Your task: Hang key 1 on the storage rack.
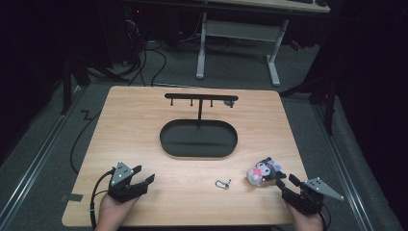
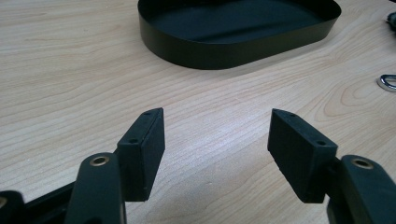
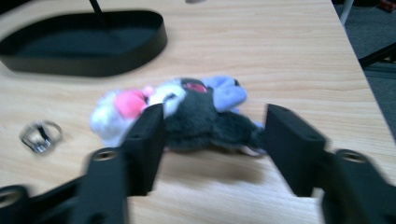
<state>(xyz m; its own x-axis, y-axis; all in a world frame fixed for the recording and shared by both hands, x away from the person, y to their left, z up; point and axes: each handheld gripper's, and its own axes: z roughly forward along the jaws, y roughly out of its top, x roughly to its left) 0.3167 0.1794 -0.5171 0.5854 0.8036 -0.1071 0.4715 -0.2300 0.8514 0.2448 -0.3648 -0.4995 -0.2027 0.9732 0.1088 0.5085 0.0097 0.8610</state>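
Note:
A small plush toy (image 1: pixel 262 171), dark grey with white, pink and lilac parts, lies on the wooden table (image 1: pixel 144 120) near its front right. My right gripper (image 1: pixel 287 182) sits just behind it. In the right gripper view the right gripper (image 3: pixel 215 112) has its jaws apart on either side of the plush toy's (image 3: pixel 196 107) dark body, and I see no squeeze on it. A small metal clasp (image 1: pixel 222 183) lies left of the toy. My left gripper (image 1: pixel 144 173) rests at the front left, and the left gripper (image 2: pixel 217 114) is open over bare wood.
A black oval tray (image 1: pixel 197 154) sits mid-table, with a thin black post rising from it that carries a bar with pegs (image 1: pixel 199 96). The tray (image 2: pixel 224 51) and the clasp (image 2: pixel 387 82) lie ahead of the left jaws. A desk frame (image 1: pixel 274 57) stands beyond the table.

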